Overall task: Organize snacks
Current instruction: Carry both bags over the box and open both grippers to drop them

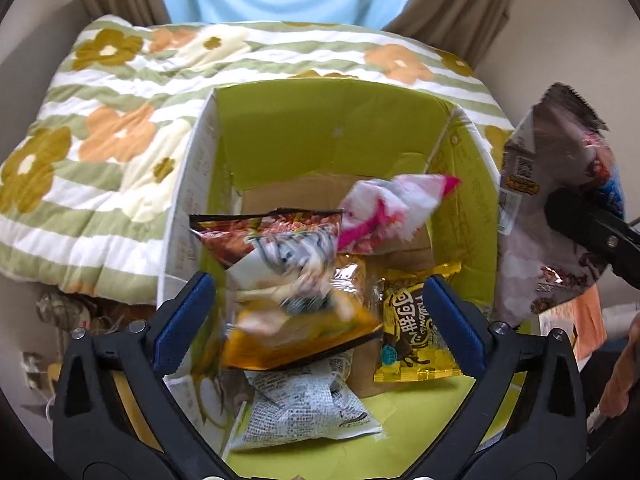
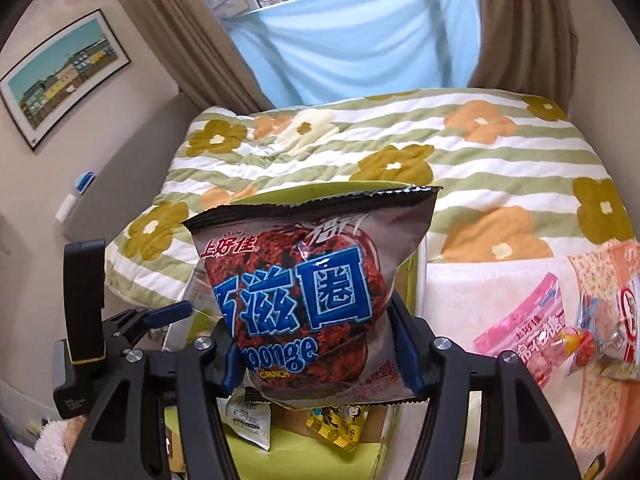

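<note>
A green-lined cardboard box [image 1: 320,120] stands open below my left gripper [image 1: 320,308], which is open and empty over it. An orange-brown snack bag [image 1: 288,280], blurred, is in the air between its fingers, above the box floor. Inside lie a pink-white bag [image 1: 392,204], a yellow bag [image 1: 416,332] and a white printed bag [image 1: 308,412]. My right gripper [image 2: 320,344] is shut on a brown Sponge Crunch bag [image 2: 312,292], held upright over the box's right side; that bag also shows in the left wrist view [image 1: 552,208].
The box sits against a bed with a flower-striped quilt [image 2: 480,160]. To the right, a pink packet [image 2: 528,332] and an orange-white packet [image 2: 612,308] lie on a white cloth [image 2: 472,292]. Curtains and a window are behind.
</note>
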